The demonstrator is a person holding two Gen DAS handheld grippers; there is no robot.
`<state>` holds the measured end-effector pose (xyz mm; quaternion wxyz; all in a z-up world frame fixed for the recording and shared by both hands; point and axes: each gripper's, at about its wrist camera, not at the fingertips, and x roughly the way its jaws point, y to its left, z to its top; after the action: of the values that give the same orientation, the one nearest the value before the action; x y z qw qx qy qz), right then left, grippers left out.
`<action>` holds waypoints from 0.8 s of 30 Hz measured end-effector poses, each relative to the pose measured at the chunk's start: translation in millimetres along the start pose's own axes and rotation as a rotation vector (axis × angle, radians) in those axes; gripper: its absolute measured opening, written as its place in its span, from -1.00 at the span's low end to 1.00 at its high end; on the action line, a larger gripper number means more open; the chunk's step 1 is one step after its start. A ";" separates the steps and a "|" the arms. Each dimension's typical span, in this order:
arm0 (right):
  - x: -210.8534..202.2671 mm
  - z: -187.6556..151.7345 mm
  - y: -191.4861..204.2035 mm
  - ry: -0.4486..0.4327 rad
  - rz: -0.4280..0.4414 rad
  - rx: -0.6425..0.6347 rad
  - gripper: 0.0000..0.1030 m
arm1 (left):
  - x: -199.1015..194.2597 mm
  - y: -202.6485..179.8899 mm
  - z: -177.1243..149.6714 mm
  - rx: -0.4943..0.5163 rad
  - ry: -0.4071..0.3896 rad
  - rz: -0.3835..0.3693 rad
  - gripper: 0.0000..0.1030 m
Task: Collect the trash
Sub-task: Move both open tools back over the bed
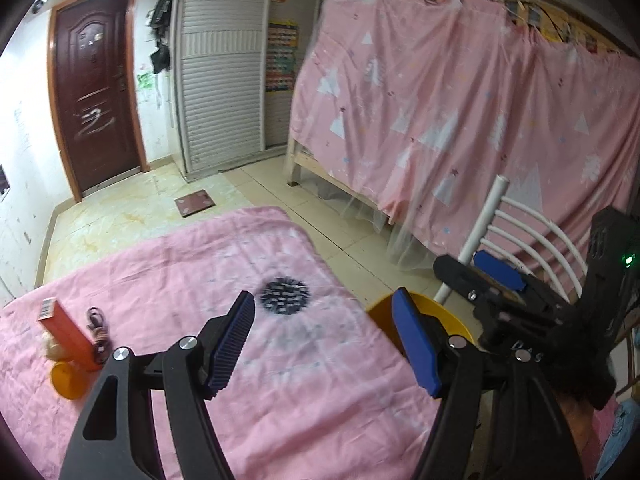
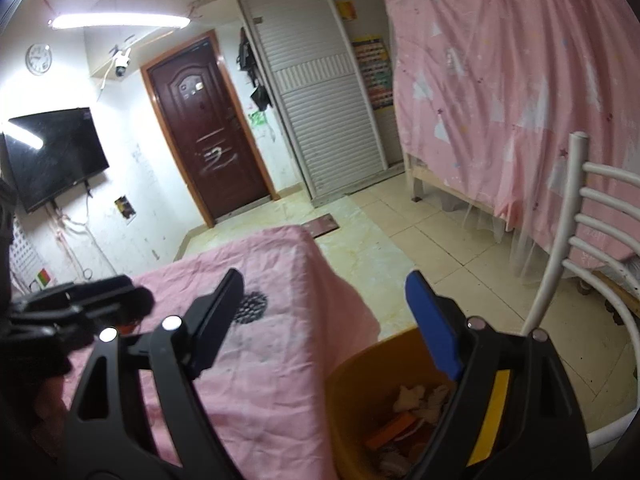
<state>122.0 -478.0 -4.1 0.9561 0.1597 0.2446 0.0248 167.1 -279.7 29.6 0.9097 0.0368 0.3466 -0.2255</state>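
Observation:
My left gripper (image 1: 324, 344) is open and empty above the pink cloth-covered table (image 1: 192, 264). At the table's left lie an orange box (image 1: 66, 332), a dark cord (image 1: 98, 332), a crumpled pale scrap (image 1: 52, 348) and an orange cup (image 1: 66, 380). A yellow-orange bin (image 2: 360, 408) stands by the table's right edge with paper scraps and an orange box (image 2: 392, 430) inside; its rim shows in the left wrist view (image 1: 380, 312). My right gripper (image 2: 328, 320) is open and empty just above the bin; it shows in the left wrist view (image 1: 500, 276).
A white chair (image 2: 576, 248) stands right of the bin. A pink-curtained bunk bed (image 1: 460, 112) fills the right. A brown door (image 1: 94, 88), a slatted wardrobe (image 1: 220, 80), a wall television (image 2: 56, 156) and a floor scale (image 1: 194, 203) lie beyond the table.

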 end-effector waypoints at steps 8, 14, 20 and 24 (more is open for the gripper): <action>19.5 -4.5 36.8 0.045 0.041 -0.048 0.55 | -27.6 43.3 0.5 -0.058 -0.054 0.055 0.26; 31.8 -5.7 68.8 0.070 0.072 -0.098 0.55 | -49.1 79.4 -0.4 -0.106 -0.089 0.096 0.30; 43.3 -5.9 95.5 0.090 0.098 -0.146 0.55 | -70.3 118.7 -0.3 -0.179 -0.126 0.148 0.31; 49.2 -5.5 112.2 0.099 0.116 -0.172 0.55 | -80.4 143.0 -0.5 -0.217 -0.139 0.180 0.32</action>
<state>166.1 -363.8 4.3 0.9500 0.0894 0.2787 0.1087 176.2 -120.6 68.5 0.9467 -0.0465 0.3007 -0.1062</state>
